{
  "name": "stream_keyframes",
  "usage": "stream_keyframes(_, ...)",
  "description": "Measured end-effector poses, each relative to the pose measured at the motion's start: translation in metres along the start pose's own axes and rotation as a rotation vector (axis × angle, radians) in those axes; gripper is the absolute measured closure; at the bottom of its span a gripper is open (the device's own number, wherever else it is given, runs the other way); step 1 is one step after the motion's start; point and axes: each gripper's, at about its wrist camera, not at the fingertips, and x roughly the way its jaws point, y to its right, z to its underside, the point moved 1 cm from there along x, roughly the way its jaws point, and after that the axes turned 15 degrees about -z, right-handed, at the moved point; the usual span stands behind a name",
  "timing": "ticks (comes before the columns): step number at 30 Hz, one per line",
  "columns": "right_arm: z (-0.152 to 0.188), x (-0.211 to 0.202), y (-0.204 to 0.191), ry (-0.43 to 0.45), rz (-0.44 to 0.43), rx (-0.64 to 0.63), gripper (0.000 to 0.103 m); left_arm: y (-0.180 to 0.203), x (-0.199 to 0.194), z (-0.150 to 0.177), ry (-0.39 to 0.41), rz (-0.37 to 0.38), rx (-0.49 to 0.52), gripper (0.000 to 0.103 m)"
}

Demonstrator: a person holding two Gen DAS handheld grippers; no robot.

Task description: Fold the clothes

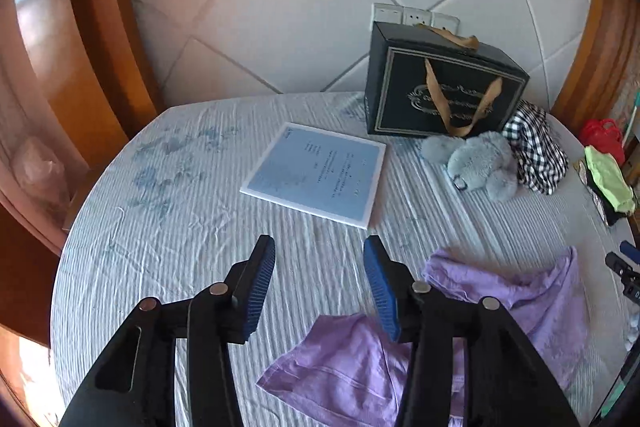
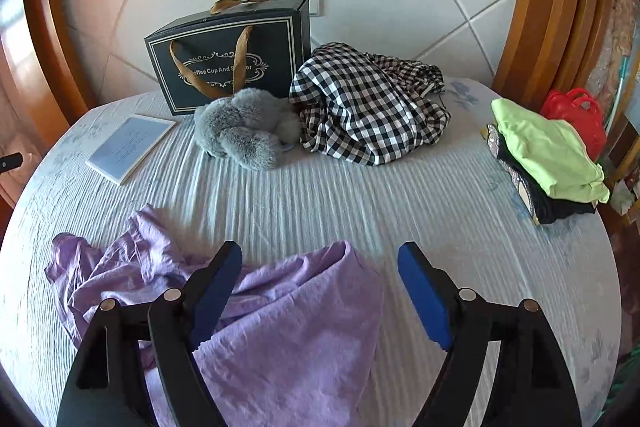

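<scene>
Lilac garment (image 2: 280, 307) lies rumpled on the striped bedsheet (image 2: 400, 195), filling the lower left of the right wrist view. Right gripper (image 2: 320, 291) hangs above it with jaws spread wide, empty. Left gripper (image 1: 320, 283) is likewise spread and empty, the garment at lower right of its view. Farther back sit a dark gift bag (image 2: 232, 55), a grey plush toy (image 2: 244, 131), a checked cloth (image 2: 368, 107) and a booklet (image 1: 316, 173).

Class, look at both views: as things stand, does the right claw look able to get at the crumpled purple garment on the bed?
Probably yes. The right claw is open and empty above the purple garment, which lies uncovered on the bed, with nothing between them.
</scene>
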Motion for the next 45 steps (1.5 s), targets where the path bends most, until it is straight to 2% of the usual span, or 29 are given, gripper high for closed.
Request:
stream_keyframes(4, 0.045, -0.008, 0.013, -0.072, -0.014, 0.063, 0.025, 0.048, 0.0, 0.044, -0.077, 0.096, 0.092, 0.053)
stream_keyframes(7, 0.076, -0.012, 0.028, -0.115, 0.006, 0.117, 0.026, 0.079, 0.007, 0.074, -0.145, 0.15, 0.148, 0.053)
stream_keyframes(12, 0.108, -0.022, 0.05, -0.133, 0.024, 0.21, 0.026, 0.116, 0.023, 0.106, -0.216, 0.166, 0.197, 0.053)
stream_keyframes(18, 0.105, -0.026, 0.045, -0.117, 0.0, 0.169, 0.026, 0.13, 0.034, 0.111, -0.242, 0.163, 0.187, 0.053)
stream_keyframes(24, 0.066, -0.008, 0.022, -0.109, -0.038, 0.013, 0.026, 0.133, 0.039, 0.11, -0.264, 0.175, 0.17, 0.054)
stream_keyframes(26, 0.053, 0.005, 0.023, -0.123, -0.043, -0.01, 0.025, 0.134, 0.042, 0.11, -0.267, 0.162, 0.174, 0.071)
stream_keyframes(27, 0.048, 0.012, 0.027, -0.135, -0.049, -0.003, 0.025, 0.135, 0.044, 0.109, -0.271, 0.153, 0.176, 0.098)
stream_keyframes(30, 0.043, 0.032, 0.043, -0.19, -0.074, 0.059, 0.025, 0.131, 0.043, 0.1, -0.248, 0.143, 0.153, 0.1)
stream_keyframes(31, 0.045, 0.039, 0.046, -0.206, -0.075, 0.069, 0.024, 0.126, 0.04, 0.093, -0.218, 0.122, 0.147, 0.1)
stream_keyframes(33, 0.05, 0.053, 0.05, -0.253, -0.079, 0.084, 0.012, 0.111, 0.029, 0.073, -0.149, 0.081, 0.125, 0.1)
stream_keyframes(35, 0.055, 0.065, 0.046, -0.284, -0.091, 0.069, 0.01, 0.09, 0.017, 0.049, -0.069, 0.04, 0.099, 0.1)
stream_keyframes(36, 0.057, 0.07, 0.043, -0.295, -0.097, 0.057, 0.018, 0.079, 0.012, 0.035, -0.029, 0.013, 0.092, 0.1)
stream_keyframes(37, 0.06, 0.075, 0.04, -0.306, -0.104, 0.045, 0.035, 0.068, 0.011, 0.021, 0.007, -0.021, 0.09, 0.1)
stream_keyframes(38, 0.059, 0.077, 0.038, -0.305, -0.099, 0.037, 0.082, 0.058, 0.012, 0.007, 0.04, -0.058, 0.091, 0.1)
stream_keyframes(39, 0.055, 0.077, 0.037, -0.289, -0.082, 0.036, 0.09, 0.048, 0.013, -0.008, 0.072, -0.094, 0.093, 0.1)
stream_keyframes(41, 0.046, 0.076, 0.035, -0.256, -0.047, 0.032, 0.091, 0.03, 0.02, -0.034, 0.115, -0.159, 0.089, 0.1)
stream_keyframes(43, 0.034, 0.066, 0.034, -0.205, -0.011, 0.034, 0.091, 0.017, 0.035, -0.053, 0.101, -0.181, 0.078, 0.089)
stream_keyframes(44, 0.028, 0.06, 0.034, -0.176, 0.008, 0.035, 0.086, 0.011, 0.043, -0.062, 0.09, -0.187, 0.073, 0.082)
stream_keyframes(45, 0.021, 0.054, 0.033, -0.147, 0.026, 0.037, 0.071, 0.006, 0.049, -0.067, 0.078, -0.19, 0.068, 0.073)
